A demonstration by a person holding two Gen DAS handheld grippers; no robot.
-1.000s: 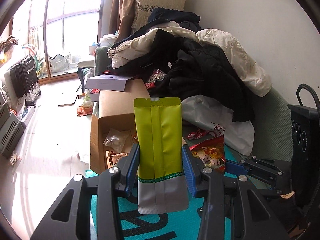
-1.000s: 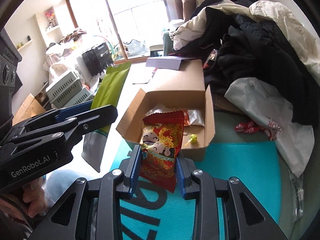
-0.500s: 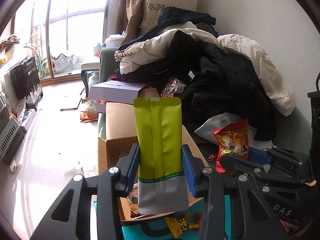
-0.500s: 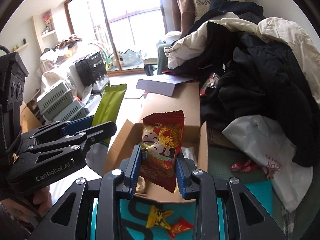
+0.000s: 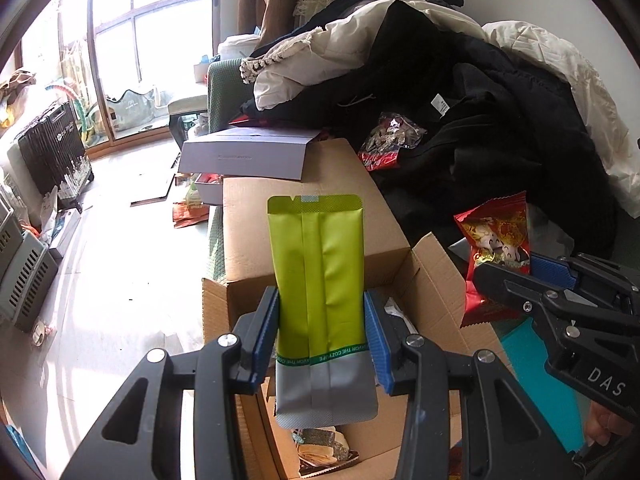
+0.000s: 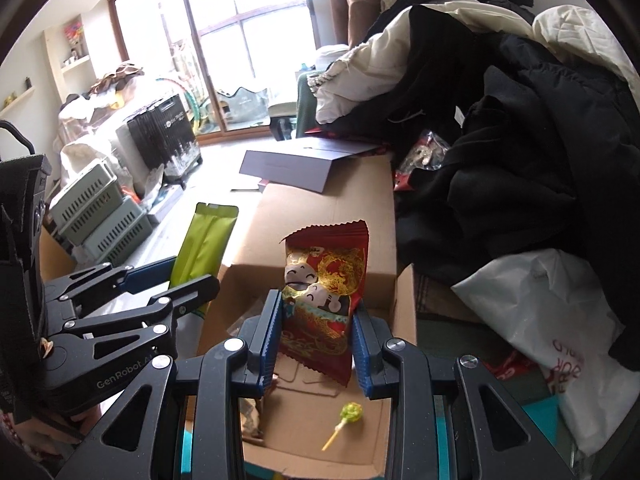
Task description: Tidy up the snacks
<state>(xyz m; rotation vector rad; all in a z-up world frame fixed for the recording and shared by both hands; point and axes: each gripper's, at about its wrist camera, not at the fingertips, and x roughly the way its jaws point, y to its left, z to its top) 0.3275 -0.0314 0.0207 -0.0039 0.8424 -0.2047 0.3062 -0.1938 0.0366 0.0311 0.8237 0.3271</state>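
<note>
My left gripper (image 5: 322,334) is shut on a tall green and silver pouch (image 5: 318,280), held upright over the open cardboard box (image 5: 436,280). The same pouch (image 6: 202,252) and left gripper (image 6: 176,286) show at the left of the right wrist view. My right gripper (image 6: 314,340) is shut on a red snack packet (image 6: 326,296) with cartoon faces, above the box's inside (image 6: 308,432). That packet (image 5: 496,244) also shows at the right of the left wrist view. A green lollipop (image 6: 348,414) and some wrapped snacks (image 5: 320,446) lie in the box.
A heap of black and cream clothes (image 6: 500,120) fills the right side, with a clear snack bag (image 5: 390,140) on it. A white plastic bag (image 6: 548,320) lies right of the box. A flat grey box (image 6: 304,164) rests on the raised box flap. Teal cloth (image 5: 540,376) lies underneath.
Both grippers have moved forward and lower with their packets, from over the teal cloth to over the open box. The box now fills the lower part of both views.
</note>
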